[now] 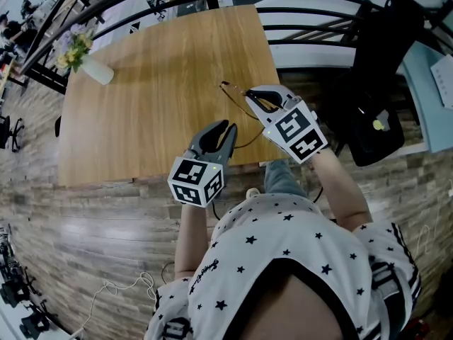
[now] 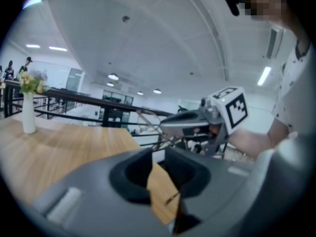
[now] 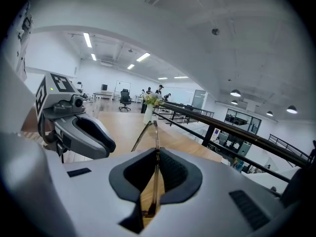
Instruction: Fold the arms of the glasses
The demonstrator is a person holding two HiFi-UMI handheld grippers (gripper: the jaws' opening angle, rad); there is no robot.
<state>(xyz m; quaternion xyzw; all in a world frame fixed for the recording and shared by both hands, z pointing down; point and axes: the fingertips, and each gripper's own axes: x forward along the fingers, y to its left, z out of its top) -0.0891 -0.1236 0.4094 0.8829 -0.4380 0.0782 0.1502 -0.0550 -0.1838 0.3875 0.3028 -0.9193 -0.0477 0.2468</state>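
The glasses (image 1: pixel 228 86) are thin and amber-framed, held in the air over the wooden table (image 1: pixel 156 83) near its front right corner. My right gripper (image 1: pixel 252 96) is shut on one arm of them; in the right gripper view that arm (image 3: pixel 155 132) stands upright between the pads. The other arm (image 1: pixel 249 142) curves down toward my left gripper (image 1: pixel 229 127), which sits just left of the right one. The left gripper's jaws stand apart in the left gripper view, with only the arm's thin tip (image 2: pixel 173 197) showing in the gap and no pad pressing on it.
A white vase with flowers (image 1: pixel 95 69) stands at the table's far left. A black railing (image 1: pixel 318 27) runs behind the table, and a black office chair (image 1: pixel 379 83) stands to the right. The table's front edge (image 1: pixel 141 174) lies under both grippers.
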